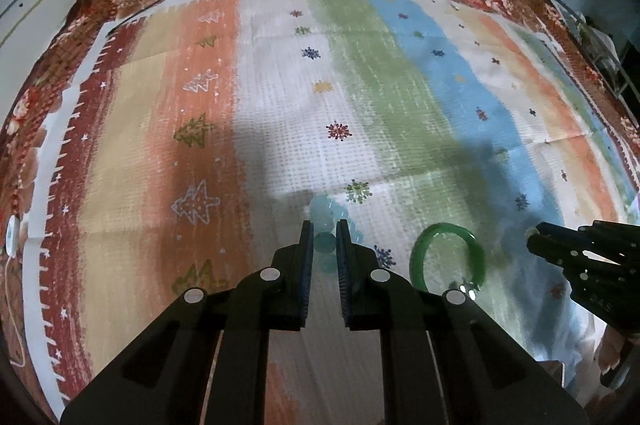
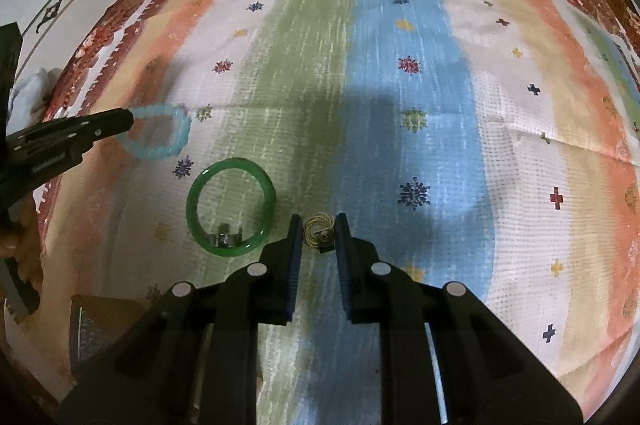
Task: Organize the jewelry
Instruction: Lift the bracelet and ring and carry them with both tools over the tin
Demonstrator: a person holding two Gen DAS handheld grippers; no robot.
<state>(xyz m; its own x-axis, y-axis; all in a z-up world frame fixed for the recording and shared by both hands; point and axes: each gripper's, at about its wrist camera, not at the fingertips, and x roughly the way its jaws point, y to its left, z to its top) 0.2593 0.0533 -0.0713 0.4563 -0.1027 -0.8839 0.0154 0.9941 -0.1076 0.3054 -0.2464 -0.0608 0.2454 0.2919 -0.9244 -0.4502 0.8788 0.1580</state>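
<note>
Nothing is sorted yet: your left tongs [image 1: 324, 237] straddle the blue bracelet [image 2: 158, 135], right tongs [image 2: 318, 231] bracket the earring [image 2: 318, 229], seemingly ungripped; bangle [image 2: 231, 207] untouched.

Left tongs [image 1: 324, 231] straddle blue bracelet [image 1: 329, 221]; green bangle [image 1: 448, 257] beside.

Open cloth ahead, clutter close in.

Wide bare striped tablecloth [image 2: 420, 37] beyond both grippers; nearer, green bangle [image 2: 231, 207] with a small silver ring [image 2: 227, 239] inside, pale blue beaded bracelet [image 2: 158, 137] at the left gripper [image 1: 325, 239], gold coiled piece [image 2: 319, 231] between the right gripper [image 2: 318, 231] fingers.
</note>
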